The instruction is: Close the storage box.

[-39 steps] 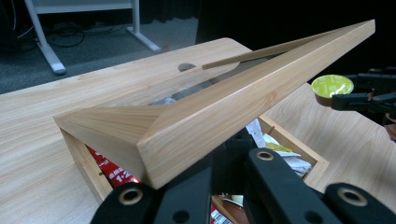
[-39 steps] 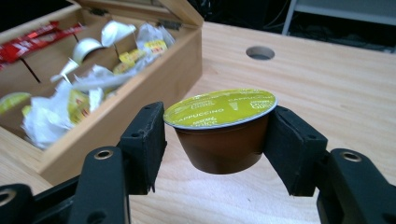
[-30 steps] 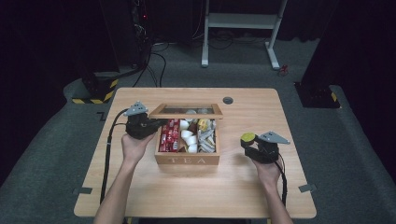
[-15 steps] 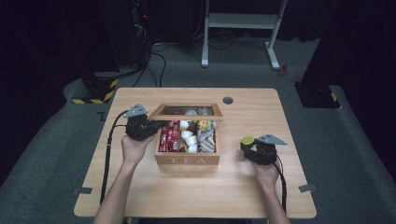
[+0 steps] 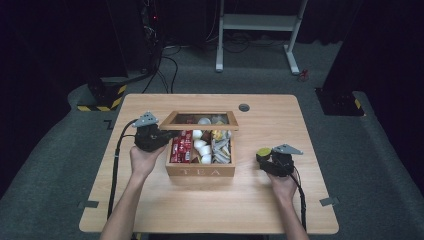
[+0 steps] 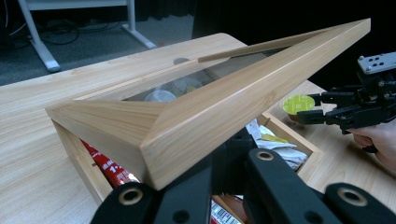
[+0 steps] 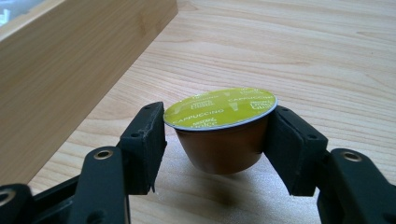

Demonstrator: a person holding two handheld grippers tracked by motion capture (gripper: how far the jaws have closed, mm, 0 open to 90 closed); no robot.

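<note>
The right tongs (image 5: 264, 156) are moving down and toward the person across the three high-view frames: one second ago they were sitting higher beside the tea box, and now they are resting lower on the bench (image 5: 260, 200), at about 4 o'clock from the box. They are grasping a coffee capsule (image 7: 219, 130) with a yellow-green foil lid; in the right gripper view the two pads are pressing against the brown cup on both sides, just below the lid rim. The capsule base is sitting at or just above the bench surface; contact cannot be confirmed. The capsule is therefore outside the tea box (image 5: 200, 170), near its right wall but apart from it.

The left tongs (image 5: 170, 134) are showing no shift over the same interval. They are clenched on the left edge of the glazed lid (image 6: 205, 107), at 9 o'clock of the box, and are holding it propped open at a tilt above the compartments. The sachets (image 5: 181, 146) and white pods (image 5: 201, 147) are lying exposed inside.

Judgement: the capsule is being taken out of the box and set down on the bench. The removal appears nearly complete; release of the capsule and lowering of the lid are likely remaining.
</note>
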